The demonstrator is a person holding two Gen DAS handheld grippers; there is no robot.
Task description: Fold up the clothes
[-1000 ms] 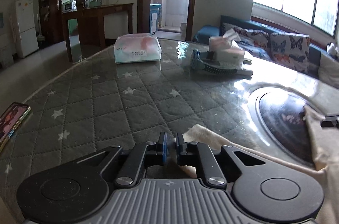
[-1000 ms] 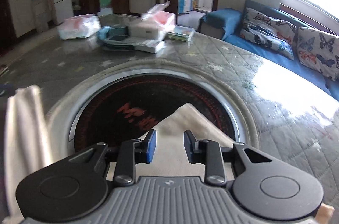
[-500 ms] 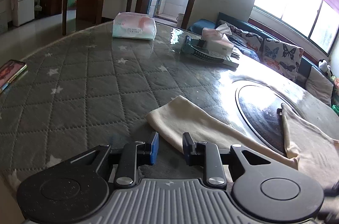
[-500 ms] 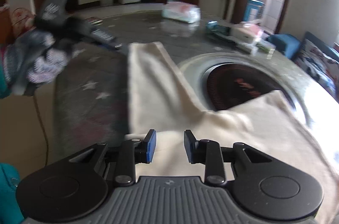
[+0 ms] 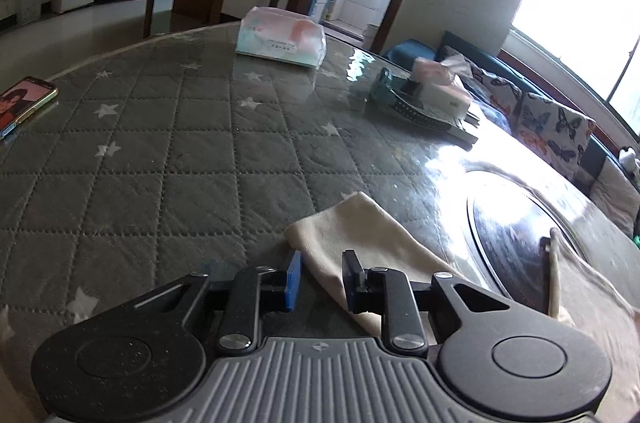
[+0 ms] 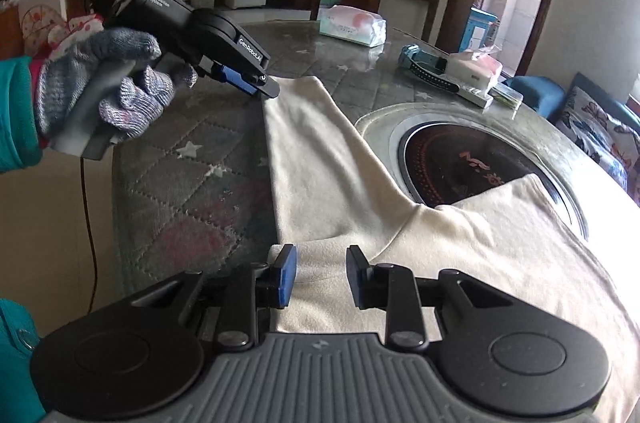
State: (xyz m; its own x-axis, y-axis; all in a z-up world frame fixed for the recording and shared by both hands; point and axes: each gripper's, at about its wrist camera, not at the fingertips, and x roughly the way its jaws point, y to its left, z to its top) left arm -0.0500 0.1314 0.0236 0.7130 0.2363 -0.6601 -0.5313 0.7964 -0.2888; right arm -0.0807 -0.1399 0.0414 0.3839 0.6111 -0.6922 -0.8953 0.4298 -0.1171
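Hand [image 6: 100, 83] in knit glove angles left tool [image 5: 322, 275] down toward cream garment [image 6: 320, 151] — jaws closing; right tool [image 6: 322, 273] released.

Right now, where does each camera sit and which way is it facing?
Left wrist: on the left gripper, facing across the grey quilted star-print table cover, with a cream cloth garment just ahead; only its own fingers show.
Right wrist: on the right gripper, facing along the garment toward the left gripper and the grey-gloved hand holding it.
Shared: the garment, the pink-and-white tissue pack, the round black hob.
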